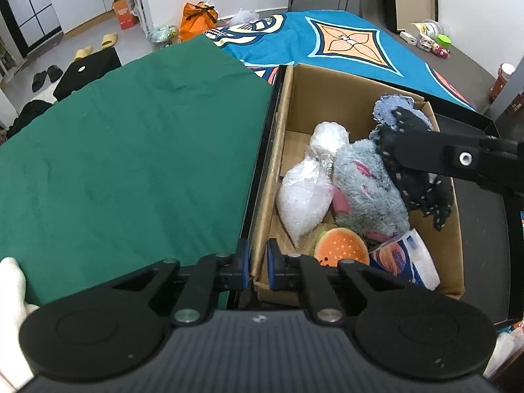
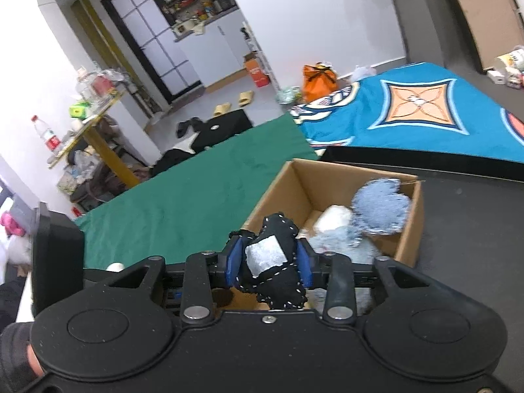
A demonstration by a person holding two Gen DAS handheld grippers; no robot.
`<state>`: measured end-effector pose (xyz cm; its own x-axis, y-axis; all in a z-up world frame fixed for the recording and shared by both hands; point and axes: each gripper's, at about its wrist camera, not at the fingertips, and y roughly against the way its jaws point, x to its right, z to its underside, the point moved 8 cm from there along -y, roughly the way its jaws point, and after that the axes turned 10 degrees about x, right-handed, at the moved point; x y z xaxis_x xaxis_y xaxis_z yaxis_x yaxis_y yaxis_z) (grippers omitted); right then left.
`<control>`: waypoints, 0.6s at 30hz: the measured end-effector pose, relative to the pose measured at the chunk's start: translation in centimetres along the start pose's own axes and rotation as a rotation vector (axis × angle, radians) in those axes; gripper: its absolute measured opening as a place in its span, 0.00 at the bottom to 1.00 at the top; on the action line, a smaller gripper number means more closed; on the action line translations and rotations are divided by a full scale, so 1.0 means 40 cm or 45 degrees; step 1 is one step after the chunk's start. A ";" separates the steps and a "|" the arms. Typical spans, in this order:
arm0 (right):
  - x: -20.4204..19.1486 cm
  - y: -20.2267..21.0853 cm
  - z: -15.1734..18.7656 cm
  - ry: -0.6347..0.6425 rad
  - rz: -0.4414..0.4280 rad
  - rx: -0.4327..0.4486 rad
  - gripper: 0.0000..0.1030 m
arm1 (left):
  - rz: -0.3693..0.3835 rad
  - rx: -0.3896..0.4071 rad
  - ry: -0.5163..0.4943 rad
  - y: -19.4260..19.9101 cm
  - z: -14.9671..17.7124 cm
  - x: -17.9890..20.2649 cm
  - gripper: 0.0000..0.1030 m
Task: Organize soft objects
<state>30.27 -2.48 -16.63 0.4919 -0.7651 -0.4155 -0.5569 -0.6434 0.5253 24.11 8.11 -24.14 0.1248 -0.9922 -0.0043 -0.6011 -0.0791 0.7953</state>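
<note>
Over the cardboard box [image 2: 406,249], our right gripper [image 2: 270,265] has its fingers around a black stitched cloth toy [image 2: 278,271]; our left gripper [image 1: 258,263] pinches the box wall shut. Released carelessly, we judge the toy could snag and spill onto the desk [image 2: 475,229].

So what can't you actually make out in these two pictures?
- Box floor: left wrist view, toys cover most.
- Tissue pack print: too small to read.
- Black stitched toy: right wrist view, lower half hidden behind the right claw.
- Hamburger plush: partly hidden by the left claw.
</note>
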 end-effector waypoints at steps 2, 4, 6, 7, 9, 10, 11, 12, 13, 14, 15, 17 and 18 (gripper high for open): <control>-0.008 -0.003 -0.002 -0.007 -0.017 0.004 0.46 | 0.001 0.000 0.000 0.002 -0.001 0.000 0.10; -0.002 -0.002 -0.002 -0.018 -0.015 0.003 0.46 | -0.006 -0.003 0.008 0.004 -0.002 -0.002 0.10; 0.011 0.002 -0.003 -0.021 0.000 0.011 0.46 | -0.020 -0.001 0.001 0.008 -0.003 -0.001 0.10; 0.021 0.007 -0.003 -0.021 0.013 0.013 0.46 | -0.028 0.003 -0.007 0.010 -0.003 0.001 0.11; 0.037 0.015 0.000 -0.032 0.034 0.011 0.46 | -0.040 0.015 -0.027 0.017 -0.006 0.007 0.12; 0.045 0.019 0.001 -0.035 0.048 0.008 0.46 | -0.048 0.018 -0.035 0.019 -0.007 0.009 0.14; 0.049 0.023 0.001 -0.034 0.060 0.006 0.46 | -0.055 0.021 -0.040 0.022 -0.009 0.010 0.14; 0.053 0.027 0.002 -0.031 0.073 0.005 0.46 | -0.058 0.022 -0.043 0.024 -0.010 0.010 0.14; 0.055 0.032 0.003 -0.025 0.087 0.003 0.46 | -0.061 0.024 -0.043 0.027 -0.013 0.009 0.14; 0.057 0.038 0.005 -0.024 0.096 0.002 0.46 | -0.063 0.027 -0.040 0.031 -0.015 0.008 0.15; 0.059 0.044 0.006 -0.027 0.104 0.005 0.46 | -0.066 0.029 -0.036 0.035 -0.017 0.007 0.16; 0.062 0.055 0.006 -0.028 0.123 0.012 0.46 | -0.067 0.028 -0.031 0.043 -0.018 0.004 0.19; 0.065 0.061 0.006 -0.033 0.133 0.016 0.46 | -0.066 0.028 -0.031 0.049 -0.018 0.004 0.21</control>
<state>30.01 -6.03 -16.61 0.4135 -0.8283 -0.3780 -0.6126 -0.5603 0.5575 23.53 7.84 -22.16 0.1369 -0.9888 -0.0598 -0.6117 -0.1319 0.7800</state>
